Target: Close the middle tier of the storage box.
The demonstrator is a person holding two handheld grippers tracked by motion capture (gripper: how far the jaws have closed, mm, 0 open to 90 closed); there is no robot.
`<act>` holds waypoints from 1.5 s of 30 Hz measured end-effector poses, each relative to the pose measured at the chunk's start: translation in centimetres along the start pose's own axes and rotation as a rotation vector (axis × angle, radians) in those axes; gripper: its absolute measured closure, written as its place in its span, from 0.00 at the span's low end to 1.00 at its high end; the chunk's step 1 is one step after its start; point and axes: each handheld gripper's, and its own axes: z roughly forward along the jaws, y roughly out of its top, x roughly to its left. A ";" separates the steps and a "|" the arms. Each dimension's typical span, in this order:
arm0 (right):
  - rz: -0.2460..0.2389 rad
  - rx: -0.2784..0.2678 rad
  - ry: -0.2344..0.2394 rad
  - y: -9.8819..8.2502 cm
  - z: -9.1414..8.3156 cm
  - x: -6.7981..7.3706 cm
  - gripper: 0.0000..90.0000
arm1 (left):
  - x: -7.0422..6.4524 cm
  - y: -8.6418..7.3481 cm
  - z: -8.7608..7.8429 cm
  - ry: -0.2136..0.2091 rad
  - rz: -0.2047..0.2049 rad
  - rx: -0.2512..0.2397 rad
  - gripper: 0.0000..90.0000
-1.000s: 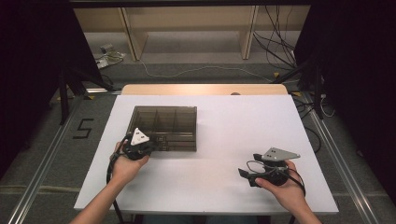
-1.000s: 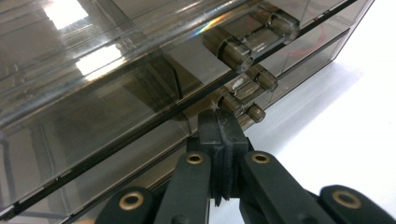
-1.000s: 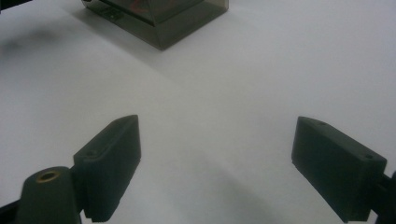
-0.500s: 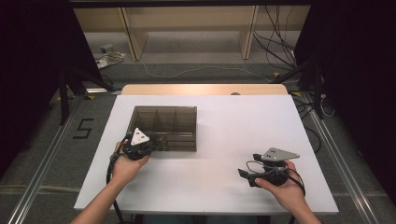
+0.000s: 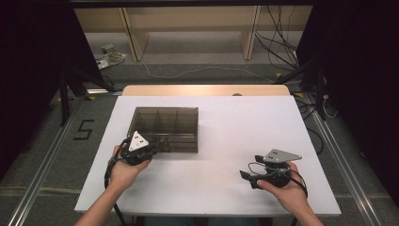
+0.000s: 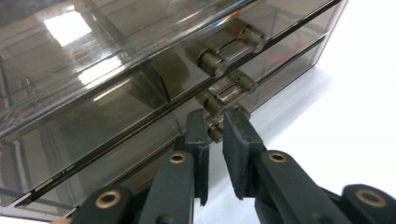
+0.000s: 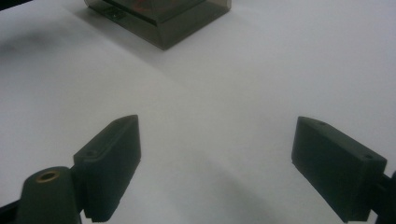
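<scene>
Left gripper (image 6: 215,122) at front face of smoky clear drawer box (image 5: 164,128), jaws just been opening, narrow gap, lowest drawer handle (image 6: 218,129) between tips, pads not pressing. Right gripper (image 7: 215,158) wide, nothing held, over white table (image 5: 244,136), box well ahead.

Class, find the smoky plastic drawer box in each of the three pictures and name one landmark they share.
High view: drawer box left of centre on the white table.
Left gripper view: its front fills the upper left, handles near the tool tips.
Right gripper view: top edge, left of centre.
Shared landmark: the white table.
</scene>
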 end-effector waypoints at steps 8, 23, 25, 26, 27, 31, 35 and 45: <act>0.001 0.001 0.002 0.0 0.0 0.0 0.18 | -0.3 -0.1 -0.6 -0.047 -0.002 -0.030 0.70; -0.001 -0.002 0.007 0.0 0.0 0.1 0.18 | -1.5 0.2 -1.5 -0.125 -0.015 -0.040 0.43; -0.002 -0.002 0.007 0.0 0.0 0.1 0.18 | -1.8 0.3 -1.7 -0.144 -0.001 -0.050 0.42; -0.003 -0.001 0.008 0.0 0.0 0.1 0.18 | -2.0 0.4 -1.8 -0.156 0.006 -0.055 0.40; -0.003 -0.001 0.009 0.0 0.0 0.1 0.18 | -2.3 0.5 -1.9 -0.169 0.014 -0.060 0.39; -0.006 0.000 0.012 0.0 0.0 0.2 0.18 | -3.3 0.6 -2.2 -0.217 0.052 -0.076 0.36; -0.009 0.002 0.017 0.0 0.1 0.3 0.18 | -4.1 0.6 -2.5 -0.264 0.071 -0.098 0.35; -0.009 0.002 0.020 0.0 0.1 0.4 0.18 | -6.2 0.2 -2.4 -0.334 0.121 -0.103 0.31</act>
